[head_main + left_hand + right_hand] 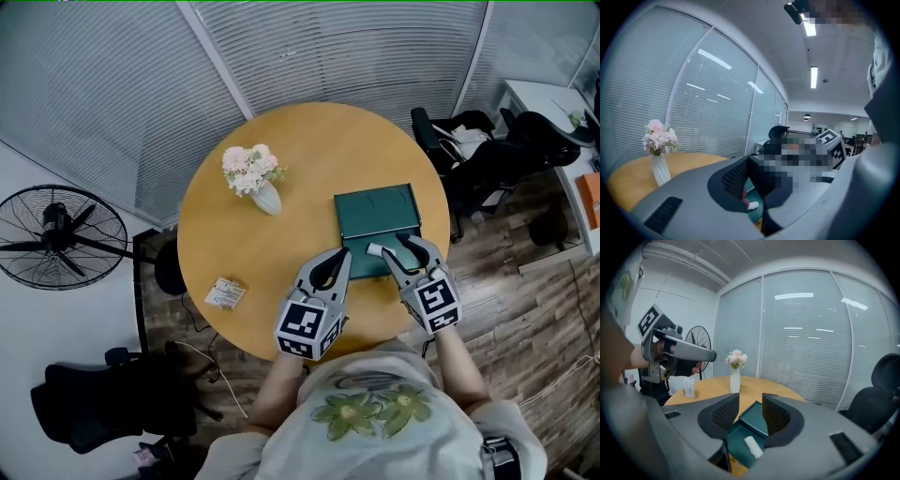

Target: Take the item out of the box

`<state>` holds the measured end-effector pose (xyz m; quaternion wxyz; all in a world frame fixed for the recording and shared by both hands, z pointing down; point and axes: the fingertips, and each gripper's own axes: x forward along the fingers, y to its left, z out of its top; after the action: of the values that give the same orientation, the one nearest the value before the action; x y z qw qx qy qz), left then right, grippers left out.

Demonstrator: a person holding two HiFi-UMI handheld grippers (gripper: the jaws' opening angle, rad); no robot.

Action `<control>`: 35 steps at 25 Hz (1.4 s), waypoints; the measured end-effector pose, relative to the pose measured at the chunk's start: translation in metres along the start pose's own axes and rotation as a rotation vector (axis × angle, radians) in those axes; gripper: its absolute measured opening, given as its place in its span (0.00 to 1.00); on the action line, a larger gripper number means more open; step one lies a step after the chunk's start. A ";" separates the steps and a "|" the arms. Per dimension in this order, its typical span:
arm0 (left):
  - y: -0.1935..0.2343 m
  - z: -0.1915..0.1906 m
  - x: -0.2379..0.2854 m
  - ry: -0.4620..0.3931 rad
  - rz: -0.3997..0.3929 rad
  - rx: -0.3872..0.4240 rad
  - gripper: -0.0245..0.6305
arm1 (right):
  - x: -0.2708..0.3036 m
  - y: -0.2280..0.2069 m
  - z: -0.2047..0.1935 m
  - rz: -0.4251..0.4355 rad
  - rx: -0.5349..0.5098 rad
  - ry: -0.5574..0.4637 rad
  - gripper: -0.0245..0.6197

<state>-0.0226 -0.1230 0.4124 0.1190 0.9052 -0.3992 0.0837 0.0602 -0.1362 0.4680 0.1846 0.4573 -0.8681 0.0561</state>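
Right hand-held gripper, jaws apart, hovers over open green box holding a white roll.

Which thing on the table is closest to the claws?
The dark green open box, right beneath the right claw. The white vase of pink flowers and the small printed packet sit farther off.

Head overhead, gripper views low, sharing box

Round wooden desk, three things on it.
A vase of pink flowers stands far left, a small packet lies near the left edge, and an open green box lies right.
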 end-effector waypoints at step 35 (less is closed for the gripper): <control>0.009 -0.063 0.041 0.086 0.087 -0.077 0.04 | 0.069 0.001 -0.126 0.274 -0.097 0.321 0.26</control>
<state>-0.0056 -0.1402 0.4838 0.1670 0.8774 -0.4356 0.1121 0.0584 -0.1552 0.6105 0.3329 0.3108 -0.8833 0.1113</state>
